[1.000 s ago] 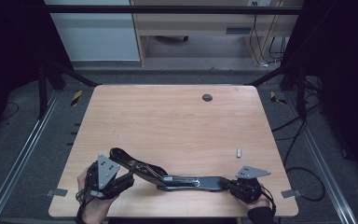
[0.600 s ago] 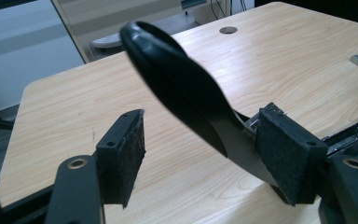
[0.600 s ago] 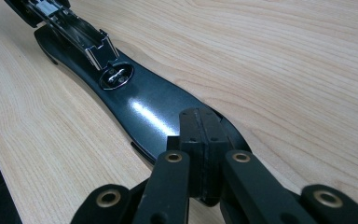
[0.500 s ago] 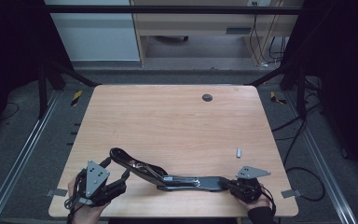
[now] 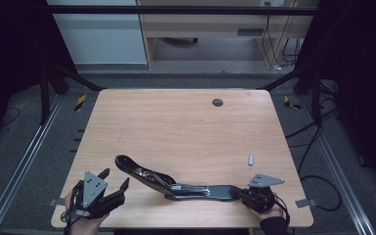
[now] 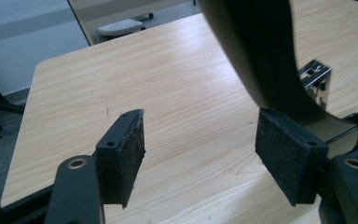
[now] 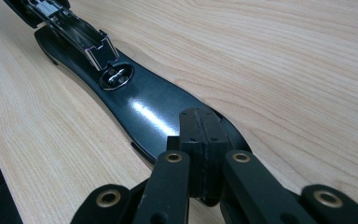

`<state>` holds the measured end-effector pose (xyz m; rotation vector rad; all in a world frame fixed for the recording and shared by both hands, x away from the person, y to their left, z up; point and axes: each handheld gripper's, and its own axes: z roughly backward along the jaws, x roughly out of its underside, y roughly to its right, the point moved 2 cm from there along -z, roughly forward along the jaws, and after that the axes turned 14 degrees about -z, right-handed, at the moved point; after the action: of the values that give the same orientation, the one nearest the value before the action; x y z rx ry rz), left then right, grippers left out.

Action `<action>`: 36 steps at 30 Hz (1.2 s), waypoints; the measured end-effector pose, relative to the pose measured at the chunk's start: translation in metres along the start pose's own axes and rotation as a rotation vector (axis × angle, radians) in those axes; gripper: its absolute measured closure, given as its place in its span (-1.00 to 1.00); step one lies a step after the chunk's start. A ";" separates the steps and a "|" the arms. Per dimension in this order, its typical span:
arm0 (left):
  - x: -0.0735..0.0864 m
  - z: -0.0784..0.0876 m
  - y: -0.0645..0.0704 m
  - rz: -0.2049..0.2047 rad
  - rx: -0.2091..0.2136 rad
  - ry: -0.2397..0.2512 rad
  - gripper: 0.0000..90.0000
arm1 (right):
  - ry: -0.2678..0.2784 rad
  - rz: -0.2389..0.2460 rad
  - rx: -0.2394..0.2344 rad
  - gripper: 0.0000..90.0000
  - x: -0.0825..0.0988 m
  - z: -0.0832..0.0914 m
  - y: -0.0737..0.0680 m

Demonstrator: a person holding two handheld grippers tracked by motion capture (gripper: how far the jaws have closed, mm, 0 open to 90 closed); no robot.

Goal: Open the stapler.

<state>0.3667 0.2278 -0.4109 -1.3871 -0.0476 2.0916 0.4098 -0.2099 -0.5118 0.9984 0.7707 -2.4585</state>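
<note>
Desk [image 5: 186,132] first: pale wood, and nearly bare ahead of both jaws. Across its near part lies the big stapler [image 5: 176,182], a long black thing opened out flat. Its long axis runs almost side to side between the two hands, the base stretching toward the right gripper [image 5: 241,192] and the upper arm climbing away at a slant toward the left one.

The right gripper sits at the base's tip, jaws pressed together on that tip; in the right gripper view the pads [image 7: 200,140] meet on the glossy black plate [image 7: 149,109] and the whole stapler runs straight out ahead of them. I judge it to be pinning that end down.

The left gripper [image 5: 113,182] is the free one, jaws spread with nothing between the pads [image 6: 126,156]; they have just been opening a little further. The stapler's raised end stands just to the right of these jaws and slightly beyond them, close but apart. In the left gripper view it looms as a dark curved band [image 6: 256,51] over the right-hand pad. So the coming move looks to be a short sideways reach by the left hand, the nearer of the two to that end.

Well ahead of the right jaws lies a small grey metal piece [image 5: 250,159], and far off a round grommet [image 5: 218,102].
</note>
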 end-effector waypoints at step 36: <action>0.047 -0.045 -0.017 -0.013 0.019 -0.156 0.11 | 0.047 -0.002 0.162 0.35 -0.017 0.018 0.001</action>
<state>0.4008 0.2519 -0.4632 -1.2070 -0.1001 2.1799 0.4123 -0.2188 -0.4893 1.1173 0.5943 -2.5403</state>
